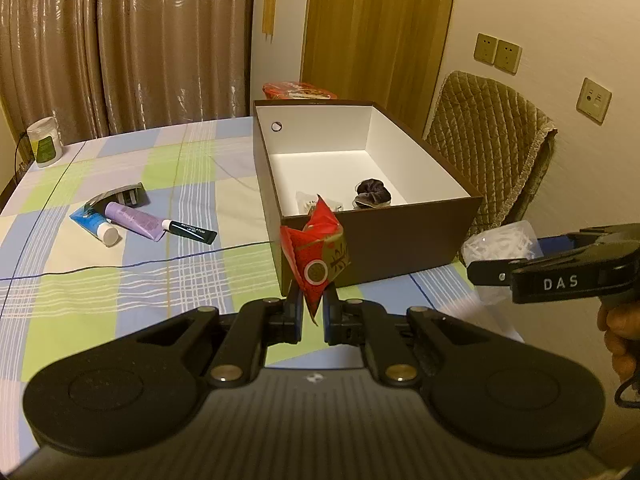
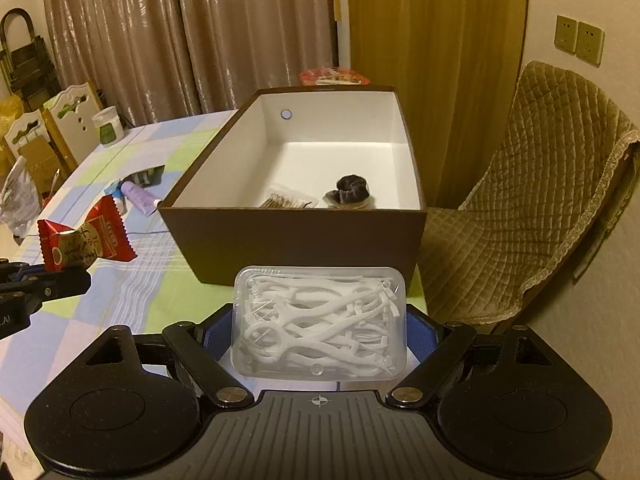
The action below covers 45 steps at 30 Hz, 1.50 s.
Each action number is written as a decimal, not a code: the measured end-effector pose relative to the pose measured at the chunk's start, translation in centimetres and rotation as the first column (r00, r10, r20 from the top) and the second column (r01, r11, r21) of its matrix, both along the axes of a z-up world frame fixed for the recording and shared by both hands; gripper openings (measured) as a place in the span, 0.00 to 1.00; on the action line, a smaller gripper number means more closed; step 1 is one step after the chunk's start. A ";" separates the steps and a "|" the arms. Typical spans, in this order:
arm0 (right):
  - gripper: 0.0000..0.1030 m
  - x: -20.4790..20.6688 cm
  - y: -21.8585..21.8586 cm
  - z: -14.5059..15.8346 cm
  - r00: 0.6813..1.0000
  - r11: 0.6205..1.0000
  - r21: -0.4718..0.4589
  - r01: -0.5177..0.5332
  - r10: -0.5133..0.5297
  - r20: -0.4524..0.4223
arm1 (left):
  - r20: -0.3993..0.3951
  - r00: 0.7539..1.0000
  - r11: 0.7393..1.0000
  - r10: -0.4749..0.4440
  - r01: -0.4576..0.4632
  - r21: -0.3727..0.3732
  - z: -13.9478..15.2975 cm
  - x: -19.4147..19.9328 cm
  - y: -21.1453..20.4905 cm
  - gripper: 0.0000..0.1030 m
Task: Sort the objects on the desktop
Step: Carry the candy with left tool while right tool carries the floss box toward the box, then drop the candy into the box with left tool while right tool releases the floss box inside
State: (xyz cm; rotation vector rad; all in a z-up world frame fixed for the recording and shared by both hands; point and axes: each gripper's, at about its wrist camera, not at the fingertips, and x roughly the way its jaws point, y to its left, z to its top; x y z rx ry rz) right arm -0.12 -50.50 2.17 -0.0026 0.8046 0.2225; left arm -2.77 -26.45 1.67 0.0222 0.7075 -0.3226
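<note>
Now my left hand-held gripper pinches red foil candy wrapper; right hand-held gripper clamps clear plastic floss-pick box, its lower edge hidden.

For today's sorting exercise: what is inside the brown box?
Inside the box: a dark scrunchie and a clear packet of small items. The near wall hides the floor's front strip.

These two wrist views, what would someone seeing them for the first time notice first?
Most likely the red snack packet pinched upright in the left gripper, held in front of the near corner of the brown box. Next, the clear case of white floss picks clamped in the right gripper, just short of the box's near wall. Inside the white-lined box lie a dark scrunchie and a small clear packet.
</note>
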 end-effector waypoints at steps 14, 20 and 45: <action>0.82 1.0 1.8 3.6 0.993 0.999 -0.012 0.042 -0.041 0.113 | 0.077 0.991 0.994 -0.109 0.111 -0.021 2.3 3.4 0.7 0.06; 0.82 5.1 1.5 5.5 0.986 0.999 -0.041 0.025 -0.018 0.164 | 0.071 0.989 0.991 -0.132 0.134 -0.024 2.7 9.5 -1.3 0.06; 0.82 24.0 3.3 -2.0 0.963 0.953 -0.150 -0.263 0.250 -0.097 | -0.065 0.991 0.993 -0.114 0.115 0.010 -1.9 22.6 -4.2 0.09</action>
